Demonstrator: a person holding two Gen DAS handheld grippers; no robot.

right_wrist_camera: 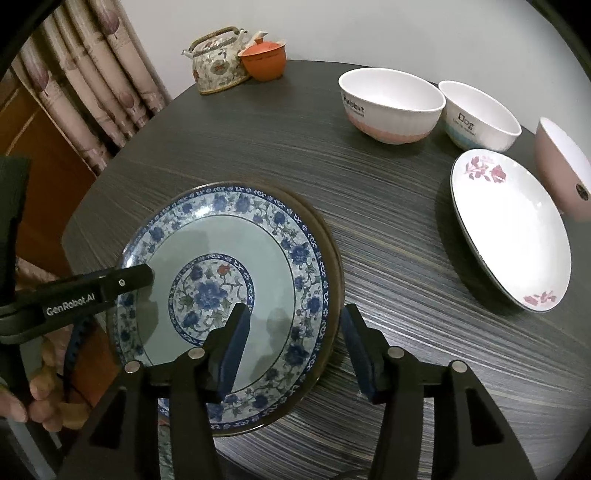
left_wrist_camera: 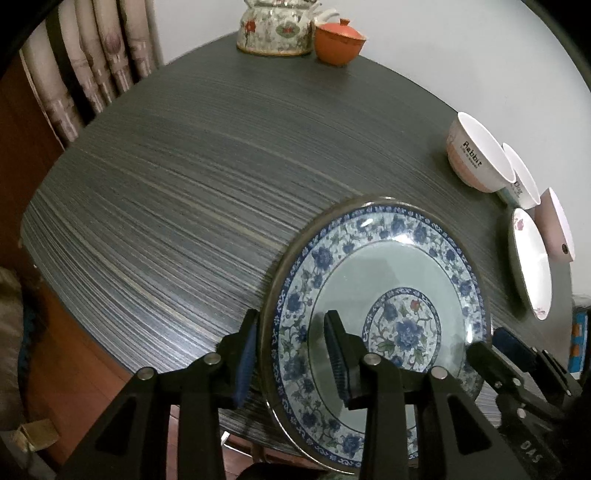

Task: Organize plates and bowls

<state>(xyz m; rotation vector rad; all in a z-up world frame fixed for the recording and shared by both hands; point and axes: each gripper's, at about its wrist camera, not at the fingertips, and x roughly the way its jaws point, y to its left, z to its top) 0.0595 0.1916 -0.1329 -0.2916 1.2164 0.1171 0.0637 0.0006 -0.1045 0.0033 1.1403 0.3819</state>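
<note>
A blue-and-white floral plate [left_wrist_camera: 373,295] [right_wrist_camera: 236,258] lies near the front edge of the dark round table [left_wrist_camera: 177,192]. My left gripper [left_wrist_camera: 291,358] is open, its two pads straddling the plate's left rim. My right gripper [right_wrist_camera: 295,354] is open, its pads straddling the plate's right rim; it also shows in the left wrist view [left_wrist_camera: 495,347]. The left gripper shows in the right wrist view [right_wrist_camera: 110,295]. A white plate with pink flowers [right_wrist_camera: 513,232] [left_wrist_camera: 532,258] lies to the right. Behind it stand a "Rabbit" bowl [right_wrist_camera: 391,107] [left_wrist_camera: 476,155], a "Dog" bowl [right_wrist_camera: 480,114] [left_wrist_camera: 521,177] and a pink bowl [right_wrist_camera: 565,166] [left_wrist_camera: 557,225].
A floral teapot [right_wrist_camera: 218,62] [left_wrist_camera: 277,29] and an orange lidded cup [right_wrist_camera: 264,59] [left_wrist_camera: 338,40] stand at the table's far edge. Curtains [right_wrist_camera: 85,85] hang at the left. A wooden cabinet [right_wrist_camera: 33,155] stands beyond the table's left edge.
</note>
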